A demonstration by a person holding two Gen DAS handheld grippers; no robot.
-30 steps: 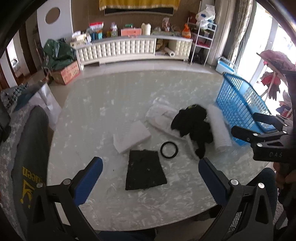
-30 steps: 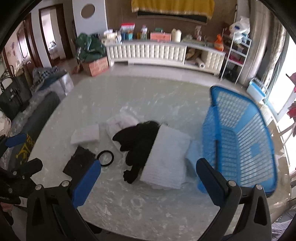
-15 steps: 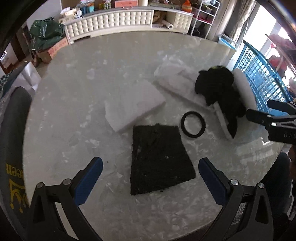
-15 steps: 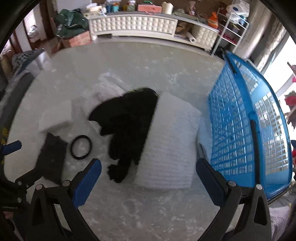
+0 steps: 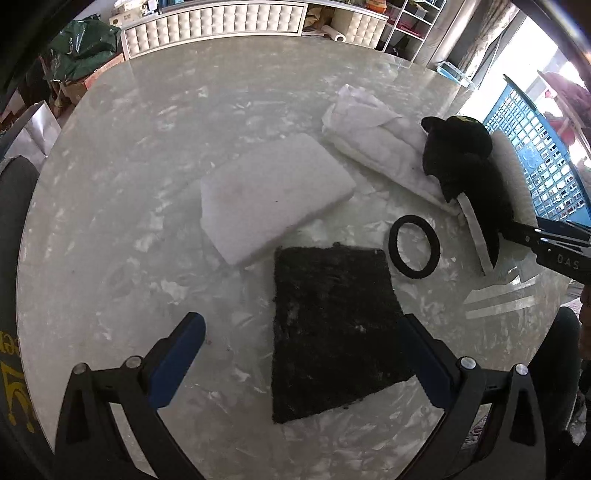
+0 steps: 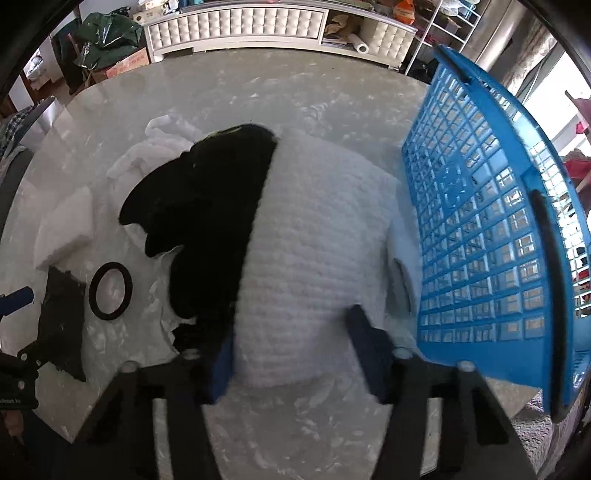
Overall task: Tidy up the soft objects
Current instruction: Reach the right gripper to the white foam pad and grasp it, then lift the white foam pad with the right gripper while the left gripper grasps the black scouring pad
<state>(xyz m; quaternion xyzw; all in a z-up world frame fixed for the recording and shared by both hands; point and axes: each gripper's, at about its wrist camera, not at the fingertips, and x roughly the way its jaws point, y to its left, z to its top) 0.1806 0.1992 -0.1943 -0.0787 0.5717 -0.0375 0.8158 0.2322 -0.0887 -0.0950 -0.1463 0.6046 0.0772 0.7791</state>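
Note:
On the marble table, a black scouring pad (image 5: pixel 332 328) lies flat between the open fingers of my left gripper (image 5: pixel 306 354). Beyond it lie a white foam block (image 5: pixel 273 195), a black ring (image 5: pixel 414 251), a crumpled white cloth (image 5: pixel 373 140) and a black soft item (image 5: pixel 465 166). In the right wrist view my right gripper (image 6: pixel 295 350) is open, its fingers on either side of the near end of a white knitted pad (image 6: pixel 314 251). The black soft item (image 6: pixel 207 218) lies partly over that pad. A blue basket (image 6: pixel 487 229) stands to the right.
The table's front edge is near both grippers. A white cabinet (image 6: pixel 236 26) and a metal shelf rack (image 5: pixel 410 26) stand across the floor beyond the table. A dark chair back (image 5: pixel 14 236) is at the left edge. The right gripper shows in the left wrist view (image 5: pixel 546 243).
Both grippers have moved forward and down toward the table. The left now straddles the black pad; the right has narrowed and now straddles the white knitted pad.

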